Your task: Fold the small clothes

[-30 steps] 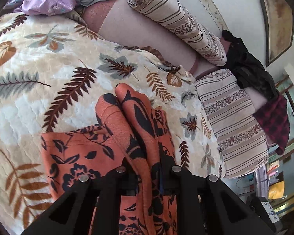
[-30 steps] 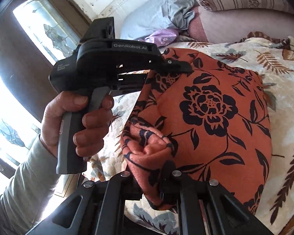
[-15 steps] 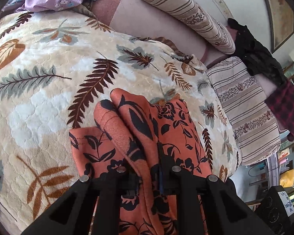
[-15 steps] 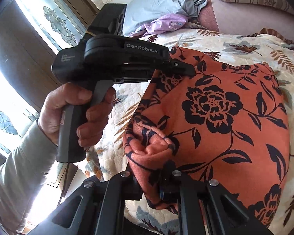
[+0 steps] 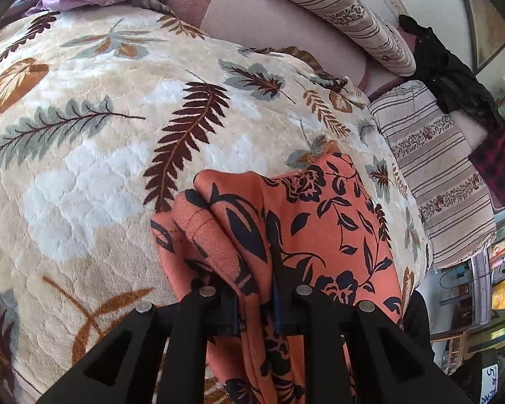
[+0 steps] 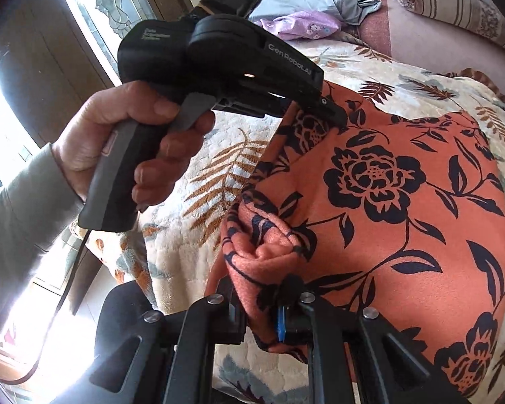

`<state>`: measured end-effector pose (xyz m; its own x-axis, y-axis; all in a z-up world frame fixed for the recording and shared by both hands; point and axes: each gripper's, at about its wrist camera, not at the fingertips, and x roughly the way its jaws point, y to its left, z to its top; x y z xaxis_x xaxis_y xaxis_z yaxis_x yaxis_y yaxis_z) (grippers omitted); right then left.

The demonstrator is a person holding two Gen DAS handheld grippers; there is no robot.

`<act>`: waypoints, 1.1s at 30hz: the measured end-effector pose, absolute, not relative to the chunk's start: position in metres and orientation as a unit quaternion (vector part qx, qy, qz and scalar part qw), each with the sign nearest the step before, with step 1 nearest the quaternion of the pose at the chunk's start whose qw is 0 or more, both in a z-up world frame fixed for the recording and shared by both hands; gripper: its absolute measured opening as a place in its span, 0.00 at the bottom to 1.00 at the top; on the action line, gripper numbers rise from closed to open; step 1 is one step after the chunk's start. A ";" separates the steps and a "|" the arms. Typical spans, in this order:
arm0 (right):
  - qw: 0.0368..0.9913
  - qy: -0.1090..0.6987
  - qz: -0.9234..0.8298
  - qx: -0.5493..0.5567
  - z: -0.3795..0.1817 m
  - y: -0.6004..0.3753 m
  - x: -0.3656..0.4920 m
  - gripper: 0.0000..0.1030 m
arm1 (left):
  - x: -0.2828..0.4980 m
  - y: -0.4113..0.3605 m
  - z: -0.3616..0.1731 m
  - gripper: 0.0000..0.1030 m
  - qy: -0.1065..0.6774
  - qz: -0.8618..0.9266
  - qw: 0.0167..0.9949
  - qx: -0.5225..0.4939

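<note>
A: Step?

B: Mid-fold, laying down. Left hand-held gripper is pinching a bunched edge of the orange floral garment; right hand-held gripper is pinching another bunch of the same edge, its jaws just eased open a touch with cloth still between them.

A: Where's the garment?

B: On the leaf-print blanket on the bed. In the right wrist view it spreads ahead and to the right of the right hand-held gripper, mostly flat. The left one, held by the person's hand, grips the far corner, up and left of it.

A: Next?

B: My read: set both corners down so the edges line up, let go, pull back without dragging cloth. The soft fabric could snag on the pads.

A: Fold finished?

B: Can't tell; the layers underneath are hidden.
</note>
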<state>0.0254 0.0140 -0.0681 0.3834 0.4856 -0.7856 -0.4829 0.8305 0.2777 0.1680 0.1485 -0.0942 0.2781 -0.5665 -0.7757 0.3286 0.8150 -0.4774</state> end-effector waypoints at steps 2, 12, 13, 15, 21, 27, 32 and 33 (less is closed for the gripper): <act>0.833 0.470 0.291 -0.016 -0.076 0.020 0.020 0.15 | 0.174 0.155 -0.107 0.19 0.540 -0.266 0.790 -0.116; 0.841 0.453 0.291 -0.058 -0.079 0.031 0.009 0.33 | 0.184 0.166 -0.110 0.23 0.537 -0.232 0.800 -0.134; 0.843 0.445 0.294 -0.074 -0.080 0.036 0.004 0.37 | 0.185 0.167 -0.111 0.25 0.538 -0.228 0.800 -0.137; 0.836 0.430 0.324 -0.101 -0.081 0.049 -0.017 0.79 | 0.183 0.168 -0.110 0.26 0.536 -0.220 0.804 -0.137; 0.821 0.422 0.383 -0.038 -0.066 0.032 -0.044 0.83 | 0.158 0.176 -0.070 0.34 0.495 -0.163 0.849 -0.084; 0.855 0.389 0.337 0.071 -0.027 -0.053 -0.033 0.84 | 0.092 0.181 -0.026 0.34 0.442 -0.200 0.869 -0.096; 0.854 0.414 0.274 0.157 -0.037 -0.116 -0.004 0.84 | 0.038 0.147 -0.070 0.34 0.513 -0.215 0.827 -0.083; 0.842 0.435 0.269 0.174 -0.046 -0.125 0.005 0.84 | 0.032 0.142 -0.091 0.34 0.538 -0.182 0.822 -0.048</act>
<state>0.0050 -0.1254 -0.0461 0.4767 0.6047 -0.6380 -0.3024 0.7943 0.5269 0.0324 0.1419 -0.0907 0.3549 -0.3511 -0.8665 0.2477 0.9290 -0.2750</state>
